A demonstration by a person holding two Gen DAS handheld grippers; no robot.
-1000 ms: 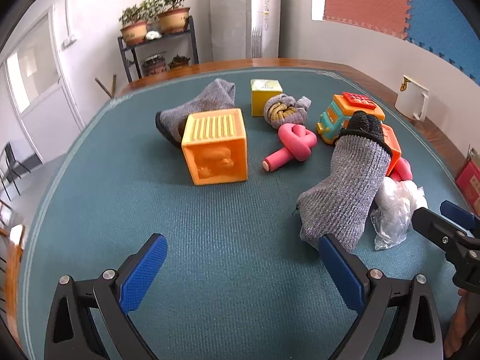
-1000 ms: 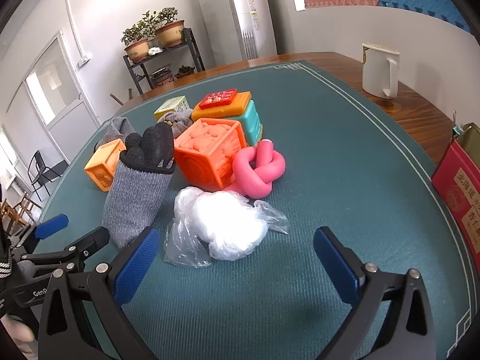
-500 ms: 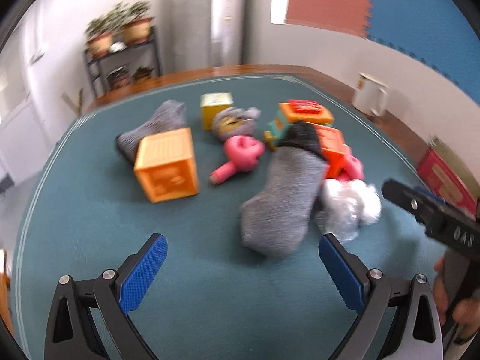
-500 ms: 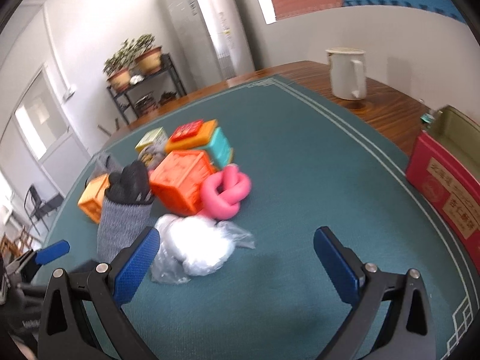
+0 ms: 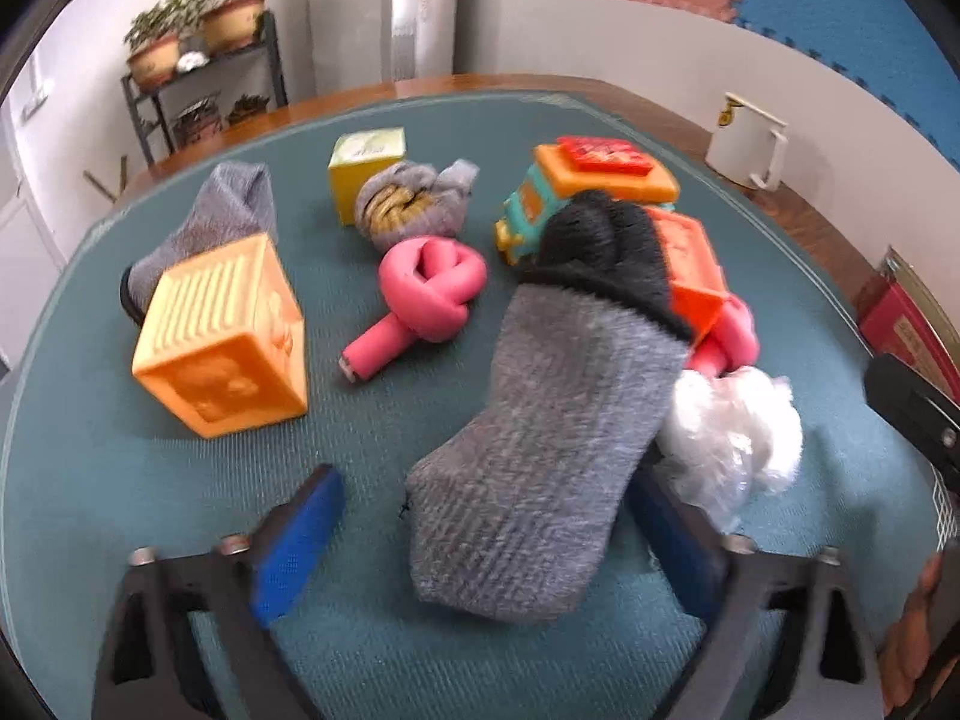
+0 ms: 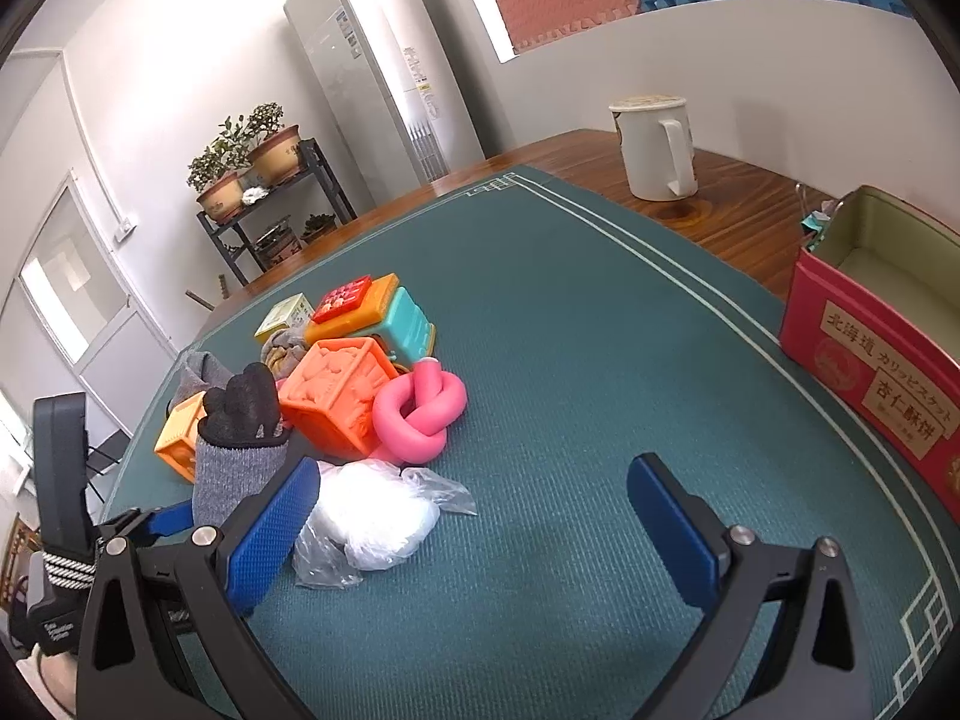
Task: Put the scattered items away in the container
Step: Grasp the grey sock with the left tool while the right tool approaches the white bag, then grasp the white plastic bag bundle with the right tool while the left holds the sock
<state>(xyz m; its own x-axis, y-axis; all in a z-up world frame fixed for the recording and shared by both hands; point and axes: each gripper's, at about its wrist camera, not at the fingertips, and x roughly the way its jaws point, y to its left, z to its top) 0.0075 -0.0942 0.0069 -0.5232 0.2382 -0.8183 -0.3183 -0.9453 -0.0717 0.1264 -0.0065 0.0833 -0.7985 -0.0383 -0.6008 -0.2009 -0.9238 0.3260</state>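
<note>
We see the left gripper (image 5: 492, 534) with its jaws spread wide on either side of the near end of the grey sock (image 5: 540, 450). The sock's black toe (image 5: 600, 246) leans on the orange-red block (image 5: 690, 264) beyond it. A white plastic bag (image 5: 732, 444) lies just right of the sock.

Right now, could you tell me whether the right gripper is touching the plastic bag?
Cannot tell. In the right wrist view the right gripper is open, and its left finger overlaps the plastic bag.
</note>
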